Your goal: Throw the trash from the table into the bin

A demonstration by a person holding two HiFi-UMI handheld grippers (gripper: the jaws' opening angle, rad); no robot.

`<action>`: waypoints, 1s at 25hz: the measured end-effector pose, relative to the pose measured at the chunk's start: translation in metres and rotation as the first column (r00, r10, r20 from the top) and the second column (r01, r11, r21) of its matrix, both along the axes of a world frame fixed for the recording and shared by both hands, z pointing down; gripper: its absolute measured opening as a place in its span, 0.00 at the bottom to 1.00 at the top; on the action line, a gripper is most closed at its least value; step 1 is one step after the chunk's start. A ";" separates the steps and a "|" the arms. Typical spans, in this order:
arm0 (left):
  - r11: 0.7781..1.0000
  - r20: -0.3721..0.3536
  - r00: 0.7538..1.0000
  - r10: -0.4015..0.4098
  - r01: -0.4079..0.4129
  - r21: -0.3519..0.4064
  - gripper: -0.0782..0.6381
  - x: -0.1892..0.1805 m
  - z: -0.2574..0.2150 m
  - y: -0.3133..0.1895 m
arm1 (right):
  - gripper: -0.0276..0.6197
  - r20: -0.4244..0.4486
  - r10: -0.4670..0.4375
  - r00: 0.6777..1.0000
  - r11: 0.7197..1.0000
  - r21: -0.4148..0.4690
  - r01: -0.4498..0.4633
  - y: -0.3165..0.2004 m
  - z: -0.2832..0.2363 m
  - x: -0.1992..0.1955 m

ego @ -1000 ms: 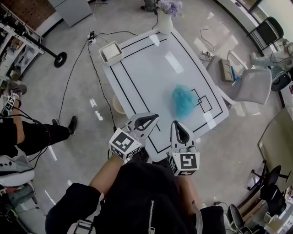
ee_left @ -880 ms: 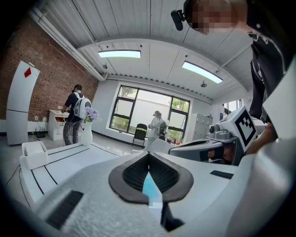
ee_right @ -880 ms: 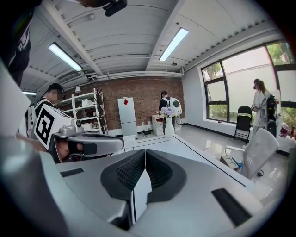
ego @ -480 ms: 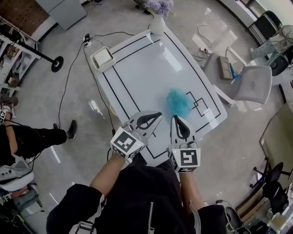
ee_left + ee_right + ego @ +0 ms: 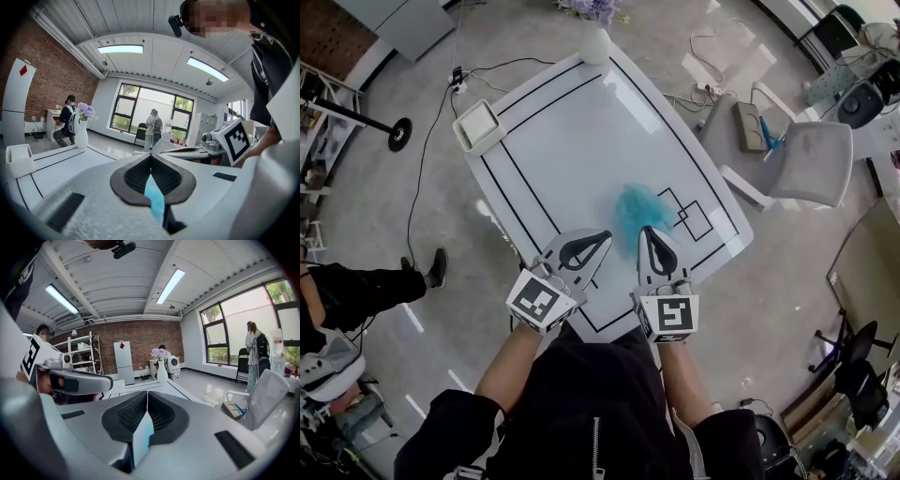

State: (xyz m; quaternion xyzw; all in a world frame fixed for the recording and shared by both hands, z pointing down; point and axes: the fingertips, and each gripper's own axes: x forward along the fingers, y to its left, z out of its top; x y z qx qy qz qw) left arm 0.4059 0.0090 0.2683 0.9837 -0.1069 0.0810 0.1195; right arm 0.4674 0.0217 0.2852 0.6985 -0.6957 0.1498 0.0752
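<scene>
Two hand-held grippers hover over the near edge of the white table (image 5: 572,122), side by side and pointing across it. The left gripper (image 5: 606,234) has its jaws pressed together at the tips with nothing clamped between them. The right gripper (image 5: 645,229) is closed the same way and is also empty. The blue trash (image 5: 639,206), a crumpled fluffy wad, lies on the table top towards its near right side, just beyond the right gripper's tip. Whether that tip touches it, I cannot tell. At the table's far left corner sits a white box (image 5: 478,127), and at its far end stands a vase (image 5: 594,44) of flowers. Beside the table's right edge is a grey chair (image 5: 820,164).
</scene>
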 end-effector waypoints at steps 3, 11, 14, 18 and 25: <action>1.000 0.011 1.000 -0.008 0.008 -0.010 0.12 0.004 0.004 -0.002 | 0.06 0.011 -0.003 1.000 1.000 -0.006 0.003 -0.006 0.012 0.006; 0.999 0.050 0.998 -0.041 0.042 -0.015 0.12 0.008 0.016 -0.009 | 0.19 0.038 -0.035 0.999 0.998 -0.046 0.037 -0.020 0.042 0.011; 0.998 0.068 0.996 -0.056 0.058 -0.036 0.12 0.007 0.022 -0.011 | 0.29 0.042 -0.042 0.998 0.997 -0.067 0.045 -0.024 0.053 0.012; 0.997 0.079 0.995 -0.060 0.063 -0.035 0.12 0.004 0.030 -0.011 | 0.44 0.044 -0.033 0.999 0.996 -0.080 0.036 -0.027 0.063 0.016; 0.997 0.086 0.994 -0.065 0.069 -0.043 0.12 0.007 0.036 -0.007 | 0.63 -0.015 0.003 1.000 0.997 -0.082 -0.004 -0.027 0.077 0.028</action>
